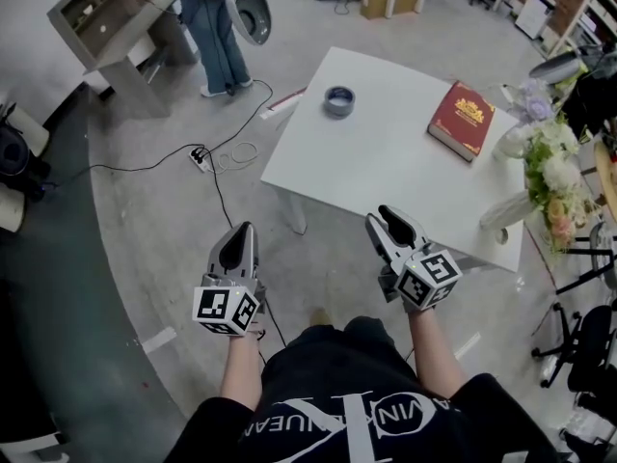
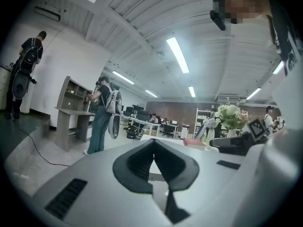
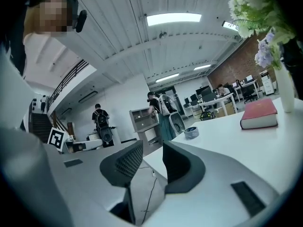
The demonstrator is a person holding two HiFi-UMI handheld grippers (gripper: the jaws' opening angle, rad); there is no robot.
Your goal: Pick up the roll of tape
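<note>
The roll of tape (image 1: 338,100), grey with a dark hollow, lies flat near the far left corner of the white table (image 1: 386,167). In the right gripper view the roll of tape (image 3: 191,133) shows small, just right of and beyond the jaws. My right gripper (image 1: 388,218) hovers at the table's near edge, well short of the tape; the right gripper (image 3: 151,152) is open with nothing between its pads. My left gripper (image 1: 243,231) hangs over the floor to the left of the table. The left gripper (image 2: 153,142) has its pads meeting at the tips and holds nothing.
A red book (image 1: 461,119) lies on the table's right side, with vases of flowers (image 1: 545,167) at the right edge. A person (image 1: 214,22) stands by a grey desk (image 1: 106,17) beyond the table. Cables and a power strip (image 1: 201,157) lie on the floor.
</note>
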